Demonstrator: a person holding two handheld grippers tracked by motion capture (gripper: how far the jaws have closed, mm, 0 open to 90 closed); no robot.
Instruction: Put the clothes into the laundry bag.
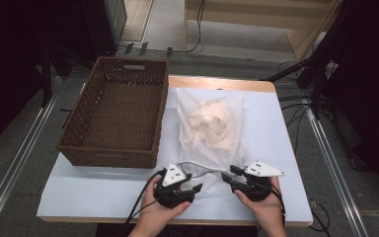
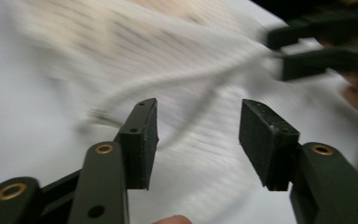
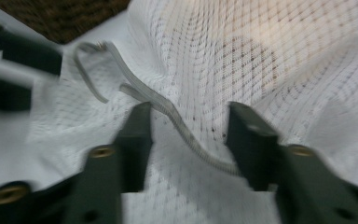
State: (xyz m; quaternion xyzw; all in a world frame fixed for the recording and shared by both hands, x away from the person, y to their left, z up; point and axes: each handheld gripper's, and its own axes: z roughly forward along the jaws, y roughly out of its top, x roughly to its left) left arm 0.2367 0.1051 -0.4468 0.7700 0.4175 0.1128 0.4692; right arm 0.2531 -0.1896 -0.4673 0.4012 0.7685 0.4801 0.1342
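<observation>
the white mesh bag (image 1: pixel 210 129) of pale cloth lies on the white table (image 1: pixel 103 192), right of the wicker basket (image 1: pixel 116 112). its drawstring (image 3: pixel 168 109) runs between the right gripper's (image 1: pixel 233 177) open jaws. the left gripper (image 1: pixel 193 186) gapes at the bag's near edge.

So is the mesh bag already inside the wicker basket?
No, the mesh bag lies on the white table beside the wicker basket.

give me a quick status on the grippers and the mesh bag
Left gripper open, right gripper open, both at mesh bag's near end. Drawstring loose between right jaws. Nothing in the way.
</observation>
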